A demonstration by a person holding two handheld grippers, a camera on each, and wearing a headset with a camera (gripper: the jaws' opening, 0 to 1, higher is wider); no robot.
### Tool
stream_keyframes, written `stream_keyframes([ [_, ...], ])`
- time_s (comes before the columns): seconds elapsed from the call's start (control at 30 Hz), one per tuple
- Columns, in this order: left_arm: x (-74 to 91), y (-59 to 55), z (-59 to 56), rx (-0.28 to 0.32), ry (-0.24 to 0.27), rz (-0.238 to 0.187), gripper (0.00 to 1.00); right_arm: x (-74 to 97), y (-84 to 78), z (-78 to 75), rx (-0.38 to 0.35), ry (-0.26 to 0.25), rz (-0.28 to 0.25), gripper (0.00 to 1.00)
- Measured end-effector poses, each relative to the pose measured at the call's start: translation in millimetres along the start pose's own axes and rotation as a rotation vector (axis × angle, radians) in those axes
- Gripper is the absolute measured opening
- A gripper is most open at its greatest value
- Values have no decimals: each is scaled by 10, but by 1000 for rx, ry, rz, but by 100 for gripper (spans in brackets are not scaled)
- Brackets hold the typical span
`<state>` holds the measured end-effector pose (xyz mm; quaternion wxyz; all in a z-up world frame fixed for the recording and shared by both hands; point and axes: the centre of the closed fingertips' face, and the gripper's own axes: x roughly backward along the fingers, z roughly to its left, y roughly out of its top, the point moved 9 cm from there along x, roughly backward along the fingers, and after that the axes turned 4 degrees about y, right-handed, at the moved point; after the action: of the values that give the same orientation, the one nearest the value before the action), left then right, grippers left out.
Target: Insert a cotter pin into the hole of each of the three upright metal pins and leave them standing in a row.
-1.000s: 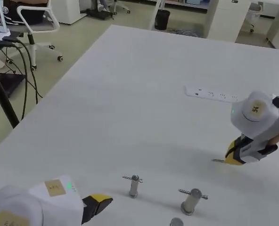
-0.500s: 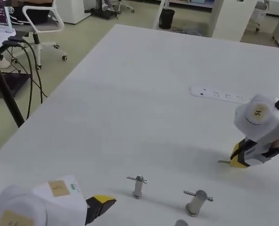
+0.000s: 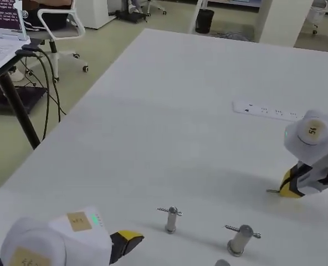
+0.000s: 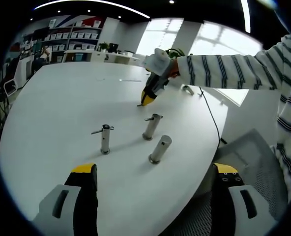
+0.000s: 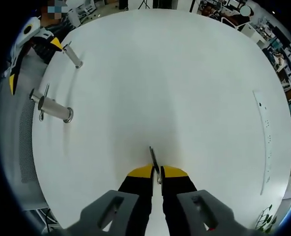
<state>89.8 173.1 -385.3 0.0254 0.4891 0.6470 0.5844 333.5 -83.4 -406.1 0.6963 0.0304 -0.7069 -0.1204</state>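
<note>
Right claw (image 5: 156, 173) is closed on a loose cotter pin (image 5: 154, 160) and tilted down at the bench (image 5: 175, 73), with a striped sleeve (image 4: 224, 69) behind it. Left claw (image 4: 155, 169) is spread wide and holds nothing, low near the bench edge and facing three upright pins grouped close together. First metal pin (image 4: 105, 139) and second metal pin (image 4: 152, 127) each have a cotter through the head. Third metal pin (image 4: 160, 149) is bare. Power strip (image 3: 266, 111) lies further back.

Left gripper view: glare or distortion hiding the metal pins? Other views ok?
Left gripper view: windows blown out, table edge bowed by the fisheye, yet the three metal pins read sharp with soft shadows. Right gripper view: pins stretched near the rim. Head view: mildly soft, even light; the nearest pin cropped by the bottom edge.
</note>
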Motion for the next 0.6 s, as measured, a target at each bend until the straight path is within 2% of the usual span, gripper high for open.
stream_keyframes([
  [0.17,20,0,6,4,13,-3,95,-14,42,6,61,4,44,0],
  [0.3,27,-16,4,10,15,3,95,-24,53,4,74,-2,67,0],
  [0.47,27,-25,-9,11,13,8,94,-34,66,10,54,-20,87,0],
  [0.6,23,-20,-15,10,14,3,94,-59,45,9,120,-41,85,0],
])
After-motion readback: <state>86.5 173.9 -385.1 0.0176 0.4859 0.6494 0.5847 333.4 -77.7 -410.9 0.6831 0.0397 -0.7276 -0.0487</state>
